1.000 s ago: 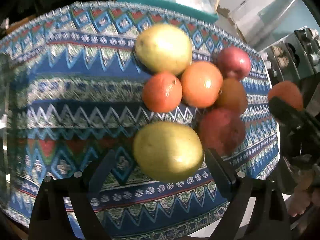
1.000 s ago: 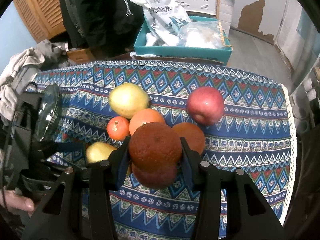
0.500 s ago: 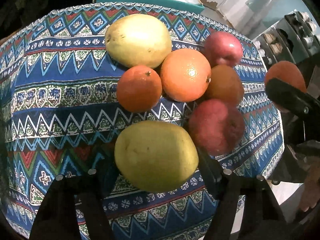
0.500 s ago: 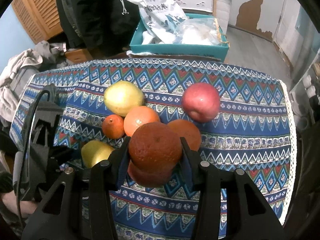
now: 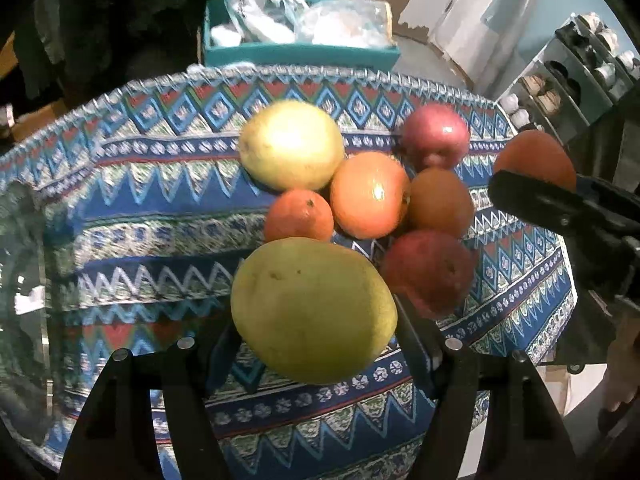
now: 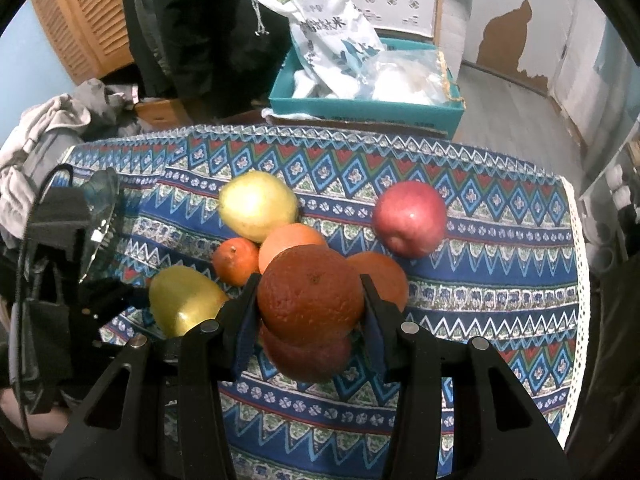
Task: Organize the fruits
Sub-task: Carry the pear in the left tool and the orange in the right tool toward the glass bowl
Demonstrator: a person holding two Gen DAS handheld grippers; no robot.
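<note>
Tablecloth (image 6: 500, 292) with blue zigzag pattern fills the middle of both views, and behind it at the top you see a teal box (image 6: 360, 110). Your left gripper (image 5: 316, 344) has its jaws pressed on a big yellow-green pear (image 5: 314, 308), low in the centre of its view. Your right gripper (image 6: 308, 316) is clamped on a dark orange (image 6: 310, 292) in the centre of its view. On the cloth above them lie a second pear (image 6: 258, 204), a red apple (image 6: 410, 218), and a small mandarin (image 6: 236, 260).
</note>
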